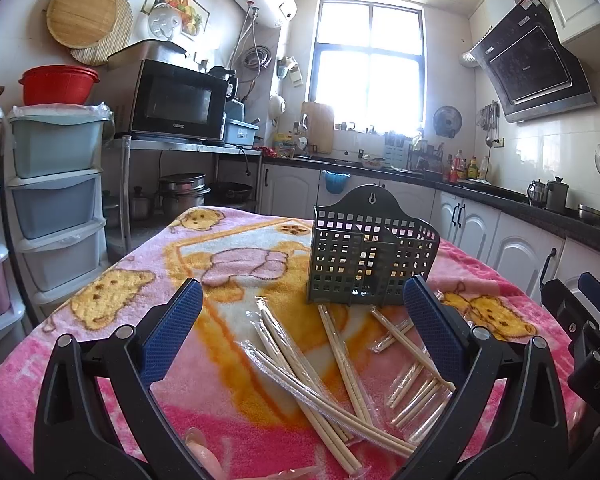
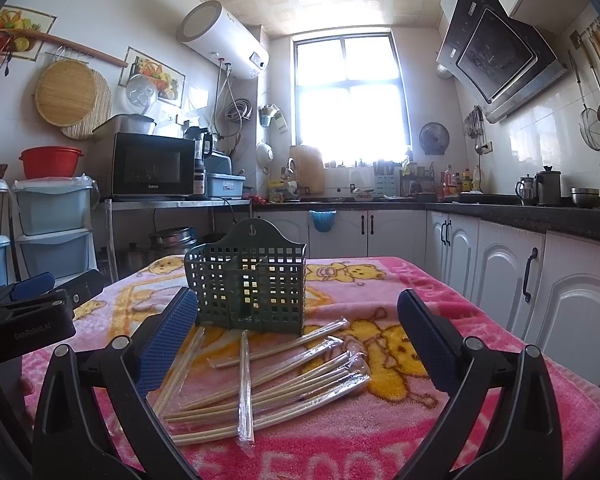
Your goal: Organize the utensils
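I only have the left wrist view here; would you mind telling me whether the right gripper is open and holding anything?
Observer: The right gripper is open and holds nothing; wrapped chopsticks lie on the blanket between its fingers.
Operator: Thank you. Is anything in the holder yet?
Observer: From the right wrist view, no chopsticks show in the green holder; its compartments look empty.
Operator: Does anything lie to the right of the holder?
Observer: Only bare blanket with a bear print there; the chopsticks all lie in front of the holder.
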Demonstrator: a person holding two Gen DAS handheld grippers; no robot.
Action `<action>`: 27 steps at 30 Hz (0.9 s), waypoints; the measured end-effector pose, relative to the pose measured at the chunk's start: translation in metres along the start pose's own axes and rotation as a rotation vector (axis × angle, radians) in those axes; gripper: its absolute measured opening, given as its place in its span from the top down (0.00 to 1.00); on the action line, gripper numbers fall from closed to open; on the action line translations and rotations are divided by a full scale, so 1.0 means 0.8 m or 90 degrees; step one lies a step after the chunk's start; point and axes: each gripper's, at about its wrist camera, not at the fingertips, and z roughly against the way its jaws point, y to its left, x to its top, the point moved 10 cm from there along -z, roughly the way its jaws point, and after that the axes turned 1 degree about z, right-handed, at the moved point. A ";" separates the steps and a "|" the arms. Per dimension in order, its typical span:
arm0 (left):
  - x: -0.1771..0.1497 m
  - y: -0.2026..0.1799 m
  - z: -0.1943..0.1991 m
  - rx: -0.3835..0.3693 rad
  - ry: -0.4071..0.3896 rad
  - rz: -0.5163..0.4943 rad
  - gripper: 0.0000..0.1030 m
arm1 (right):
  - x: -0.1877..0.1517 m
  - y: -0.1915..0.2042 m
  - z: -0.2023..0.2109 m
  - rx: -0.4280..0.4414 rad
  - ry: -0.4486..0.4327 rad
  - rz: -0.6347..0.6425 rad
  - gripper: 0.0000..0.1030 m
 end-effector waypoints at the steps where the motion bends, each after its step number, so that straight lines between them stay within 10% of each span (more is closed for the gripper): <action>1: 0.000 0.000 0.000 0.000 0.000 0.000 0.10 | 0.000 0.000 0.000 0.000 0.000 0.000 0.06; 27: -0.002 0.088 -0.022 0.055 0.076 0.084 0.10 | 0.017 0.039 -0.072 0.099 0.113 0.035 0.06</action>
